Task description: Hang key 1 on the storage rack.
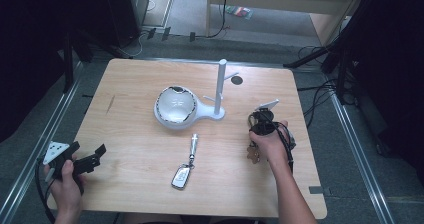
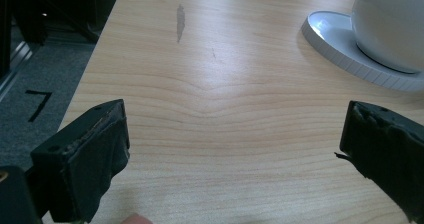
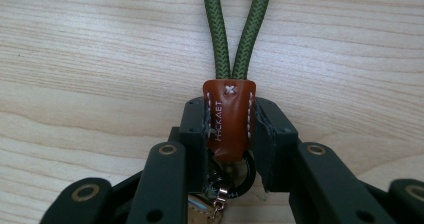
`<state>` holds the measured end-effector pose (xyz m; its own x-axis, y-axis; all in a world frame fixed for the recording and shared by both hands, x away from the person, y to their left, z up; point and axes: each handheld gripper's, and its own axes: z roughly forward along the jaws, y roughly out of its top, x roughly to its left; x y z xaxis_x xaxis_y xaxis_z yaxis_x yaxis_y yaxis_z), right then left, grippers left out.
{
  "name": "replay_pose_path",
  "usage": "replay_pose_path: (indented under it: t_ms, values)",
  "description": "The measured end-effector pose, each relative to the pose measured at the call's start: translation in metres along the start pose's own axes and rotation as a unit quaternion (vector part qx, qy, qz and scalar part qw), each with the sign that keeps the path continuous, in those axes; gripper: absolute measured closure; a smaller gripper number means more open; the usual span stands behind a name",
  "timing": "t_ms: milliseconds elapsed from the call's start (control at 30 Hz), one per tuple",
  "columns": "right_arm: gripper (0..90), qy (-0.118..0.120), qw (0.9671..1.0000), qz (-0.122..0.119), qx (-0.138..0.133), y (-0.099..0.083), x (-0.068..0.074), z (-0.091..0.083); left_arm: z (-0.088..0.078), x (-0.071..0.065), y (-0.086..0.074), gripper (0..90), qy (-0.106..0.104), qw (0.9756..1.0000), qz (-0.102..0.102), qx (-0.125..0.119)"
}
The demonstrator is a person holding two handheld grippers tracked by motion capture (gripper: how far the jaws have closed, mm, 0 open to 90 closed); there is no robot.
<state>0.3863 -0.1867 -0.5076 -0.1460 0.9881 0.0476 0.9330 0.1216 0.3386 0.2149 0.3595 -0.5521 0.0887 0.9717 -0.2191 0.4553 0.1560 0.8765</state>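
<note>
A keychain (image 3: pixel 229 116) is held fast by its brown leather tab between the jaws of the right claw (image 3: pixel 230 134), its green cord loop (image 3: pixel 238 31) stretched forward over the wood grain and a dark metal ring hanging below the tab. In the high view the right claw (image 1: pixel 263 123) is seen near the right edge of the desk (image 1: pixel 130 79), not far from the white peg stand (image 1: pixel 220 86) whose base also carries a white bowl (image 1: pixel 174 105). The pickup is judged done; what appears to be left is the carry to the stand and the slipping of the loop over one of its short pegs, which are bare. A second item, a car key fob (image 1: pixel 182 176) with a small metal cylinder attached, lies untouched near the front of the desk, between the two hands, and may follow. The left claw (image 1: pixel 86 160) is kept at the front left corner with its jaws wide apart and nothing between them; in the left gripper view, bare wood and the rim of the stand base (image 2: pixel 345 44) are seen ahead of them.
</note>
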Motion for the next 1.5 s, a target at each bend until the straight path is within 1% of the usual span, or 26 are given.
replay_pose_path:
  t_ms: [33,67,100,200,233,300,333,367,467,633,800,900,933,967,1033,1067,1100,1133,1167,1233,1333,1367,1433,1500]
  values:
    - [69.8,0.002,1.0000,0.002,-0.006,-0.002,0.000,-0.001,0.000,0.000,0.000,0.0,0.000,1.0000,0.001,0.001]
    - [69.9,0.008,0.9998,0.003,-0.018,-0.003,-0.001,-0.002,0.000,0.000,0.000,0.0,0.000,1.0000,0.002,0.001]
    - [69.9,0.008,0.9998,0.003,-0.018,-0.003,-0.001,-0.002,0.000,0.000,0.000,0.0,0.001,1.0000,0.002,0.002]
    - [69.9,0.021,0.9986,0.010,-0.048,-0.006,-0.003,-0.011,0.000,-0.001,0.000,0.0,0.001,1.0000,0.004,0.002]
    - [69.8,0.029,0.9974,0.007,-0.065,-0.007,-0.004,-0.014,0.000,-0.001,0.000,0.0,0.000,1.0000,0.004,0.002]
    - [69.8,0.044,0.9949,0.015,-0.090,-0.007,-0.005,-0.022,0.000,-0.001,0.000,0.0,0.001,1.0000,0.004,0.002]
    - [69.8,0.053,0.9920,0.019,-0.113,-0.008,-0.007,-0.029,0.000,-0.001,0.000,0.0,0.000,1.0000,0.004,0.002]
    - [69.8,0.053,0.9920,0.019,-0.113,-0.008,-0.007,-0.029,0.000,-0.001,0.000,0.0,0.000,1.0000,0.004,0.002]
    - [69.8,0.066,0.9886,0.030,-0.132,-0.008,-0.008,-0.038,0.000,0.000,0.000,0.0,0.000,1.0000,0.003,0.002]
    - [69.8,0.077,0.9847,0.030,-0.153,-0.007,-0.005,-0.050,0.000,0.000,0.000,0.0,-0.001,1.0000,0.003,0.003]
    - [69.8,0.084,0.9787,0.020,-0.186,-0.005,0.002,-0.060,0.000,0.000,0.000,0.0,-0.001,1.0000,0.003,0.003]
    - [69.9,0.085,0.9731,0.014,-0.214,-0.005,0.006,-0.066,0.000,0.000,0.000,0.0,-0.001,1.0000,0.003,0.003]
    - [69.8,0.090,0.9679,0.011,-0.235,-0.005,0.008,-0.070,0.000,0.000,0.000,0.0,-0.001,1.0000,0.003,0.003]
    - [69.8,0.090,0.9679,0.011,-0.235,-0.005,0.008,-0.070,0.000,0.000,0.000,0.0,-0.001,1.0000,0.003,0.003]
    - [69.8,0.094,0.9628,0.005,-0.254,-0.005,0.008,-0.074,0.000,0.000,0.000,0.0,-0.001,1.0000,0.003,0.003]
    - [69.8,0.098,0.9600,0.002,-0.262,-0.006,0.009,-0.076,0.000,0.000,0.000,0.0,-0.001,1.0000,0.003,0.003]
    - [69.8,0.100,0.9552,-0.007,-0.278,-0.006,0.011,-0.079,0.000,0.000,0.000,0.0,-0.001,1.0000,0.004,0.004]
    - [69.8,0.100,0.9552,-0.007,-0.278,-0.006,0.011,-0.079,0.000,0.000,0.000,0.0,-0.001,1.0000,0.004,0.004]
    - [69.8,0.100,0.9532,-0.011,-0.285,-0.006,0.012,-0.081,0.000,0.000,0.000,0.0,-0.001,1.0000,0.004,0.005]
    - [69.7,0.101,0.9479,-0.018,-0.302,-0.007,0.013,-0.084,0.000,0.000,0.000,0.0,-0.001,1.0000,0.004,0.004]
    - [69.7,0.106,0.9416,-0.022,-0.319,-0.007,0.016,-0.088,0.000,0.000,0.000,0.0,-0.001,1.0000,0.004,0.004]
    - [69.7,0.108,0.9400,-0.023,-0.323,-0.007,0.017,-0.089,0.000,0.000,0.000,0.0,-0.001,1.0000,0.004,0.004]
    - [69.7,0.107,0.9394,-0.023,-0.325,-0.007,0.018,-0.090,0.000,0.000,0.000,0.0,-0.001,1.0000,0.004,0.005]
    - [69.7,0.110,0.9374,-0.027,-0.329,-0.006,0.019,-0.091,0.001,0.000,0.000,0.0,-0.001,1.0000,0.003,0.004]
